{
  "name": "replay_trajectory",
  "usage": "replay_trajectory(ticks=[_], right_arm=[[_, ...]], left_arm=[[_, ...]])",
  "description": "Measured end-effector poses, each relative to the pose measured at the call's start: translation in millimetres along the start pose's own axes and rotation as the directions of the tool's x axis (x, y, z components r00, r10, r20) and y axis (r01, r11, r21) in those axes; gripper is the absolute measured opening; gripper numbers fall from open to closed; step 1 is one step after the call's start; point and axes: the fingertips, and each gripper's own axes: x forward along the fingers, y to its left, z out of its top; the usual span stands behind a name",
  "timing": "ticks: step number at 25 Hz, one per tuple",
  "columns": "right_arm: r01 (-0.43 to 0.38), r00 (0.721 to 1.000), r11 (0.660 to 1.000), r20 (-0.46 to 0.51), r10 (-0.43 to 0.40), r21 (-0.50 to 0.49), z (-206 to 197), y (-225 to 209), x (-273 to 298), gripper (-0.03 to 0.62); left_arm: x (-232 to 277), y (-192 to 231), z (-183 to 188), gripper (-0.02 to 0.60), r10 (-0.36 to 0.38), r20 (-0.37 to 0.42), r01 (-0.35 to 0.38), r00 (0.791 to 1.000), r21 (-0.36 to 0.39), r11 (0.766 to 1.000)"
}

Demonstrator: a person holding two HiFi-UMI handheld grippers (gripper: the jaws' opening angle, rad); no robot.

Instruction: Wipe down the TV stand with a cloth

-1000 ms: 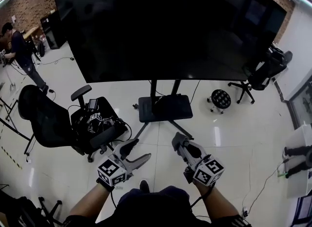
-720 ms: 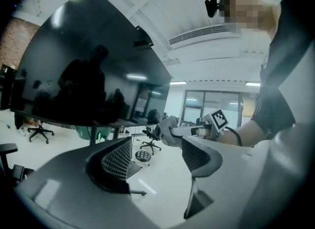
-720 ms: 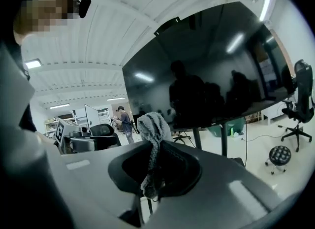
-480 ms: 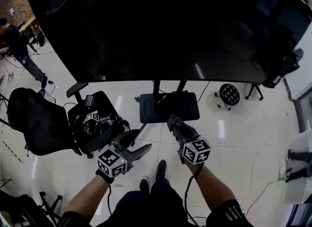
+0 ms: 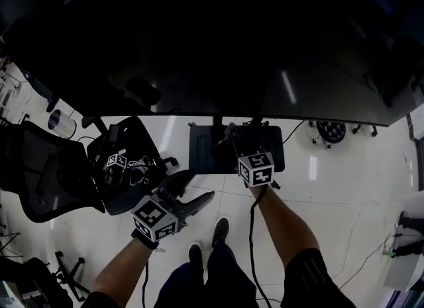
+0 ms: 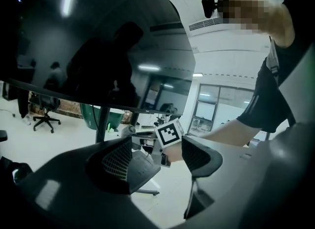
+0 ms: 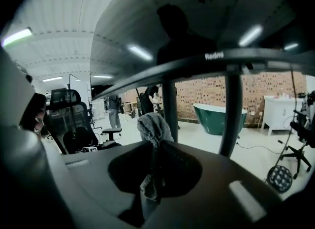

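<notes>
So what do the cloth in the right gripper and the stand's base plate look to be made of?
Cloth: grey, nubbly pile, probably microfibre or terry; it bunches limply between the closed jaws. Base plate: thin, flat, dark and dull-looking, likely painted metal, though the dim picture leaves that open.

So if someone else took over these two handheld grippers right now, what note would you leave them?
Left gripper: open, empty, held out in front.
Right gripper: shut on the grey cloth, which hangs close to the TV stand under the screen.
Done: cloth is in hand and at the stand.
Left: the cloth doesn't seem to touch the stand yet, so all the wiping remains.
</notes>
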Motion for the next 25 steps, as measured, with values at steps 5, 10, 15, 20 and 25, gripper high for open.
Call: replay_trajectory(ticks=[5, 10, 15, 20, 25], right_arm=[[-0.004, 1.0, 0.999, -0.014, 0.003, -0.053, -3.5, -28.8, 70.4, 0.026], [-0.015, 1.0, 0.997, -0.015, 0.014, -0.081, -5.3, -40.1, 115.1, 0.026], [-0.004, 1.0, 0.995, -0.006, 0.004, -0.1, 0.4, -44.3, 139.2, 0.026], [-0.018, 0.998, 0.991, -0.069, 0.009, -0.132, -22.0, -45.0, 163.6, 0.026], [-0.049, 0.985, 0.987, -0.168, 0.023, -0.153, -62.2, -49.0, 182.2, 0.026]], left_arm=[[32.9, 23.6, -16.8, 0.342, 0.014, -0.003, -0.014, 1.0, -0.024, 1.0], [47.7, 32.4, -19.7, 0.342, 0.029, -0.016, -0.03, 0.999, -0.047, 0.998], [52.5, 46.2, -25.2, 0.342, 0.039, -0.002, -0.039, 0.999, -0.074, 0.996], [59.7, 61.1, -43.9, 0.342, 0.06, -0.011, -0.061, 0.998, -0.115, 0.991], [64.3, 63.8, -58.5, 0.342, 0.064, -0.025, -0.067, 0.998, -0.148, 0.987]])
